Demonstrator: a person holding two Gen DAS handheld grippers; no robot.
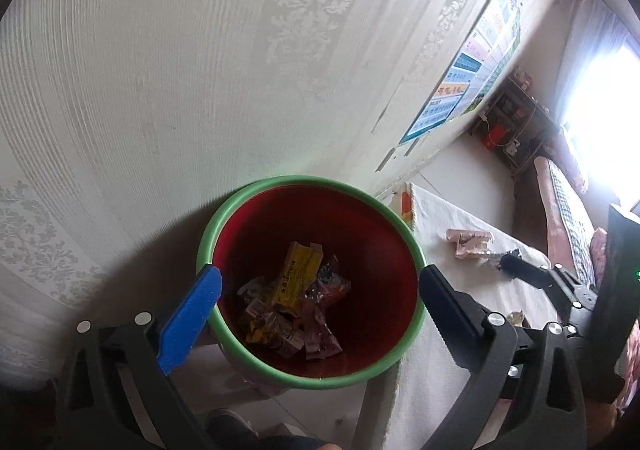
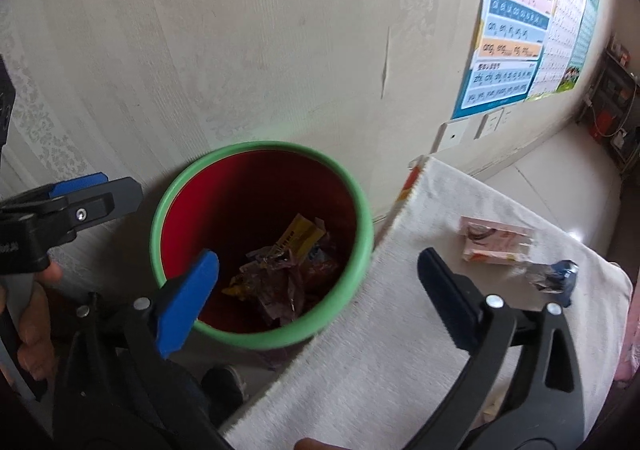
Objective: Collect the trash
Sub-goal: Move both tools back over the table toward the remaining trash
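A bin with a green rim [image 1: 280, 181] and red inside stands against the wall and holds several crumpled wrappers [image 1: 296, 298]. My left gripper [image 1: 320, 278] hangs open over the bin mouth with nothing between its fingers. In the right wrist view, my right gripper [image 2: 318, 264] is open and empty, spanning the bin's rim [image 2: 362, 242] and the edge of the white cloth [image 2: 380, 350]. A pink wrapper [image 2: 496, 240] and a blue-and-clear wrapper [image 2: 554, 276] lie on the cloth beyond it. The pink wrapper [image 1: 470, 244] also shows in the left wrist view, near a finger [image 1: 528, 270] of the right gripper.
Patterned wallpaper [image 1: 160, 70] rises right behind the bin. A coloured poster [image 2: 516, 50] hangs on the wall, and a dark shelf [image 1: 516, 122] stands far right. A shoe [image 2: 224, 386] is on the floor below the bin. A hand [image 2: 32, 330] holds the left gripper's handle.
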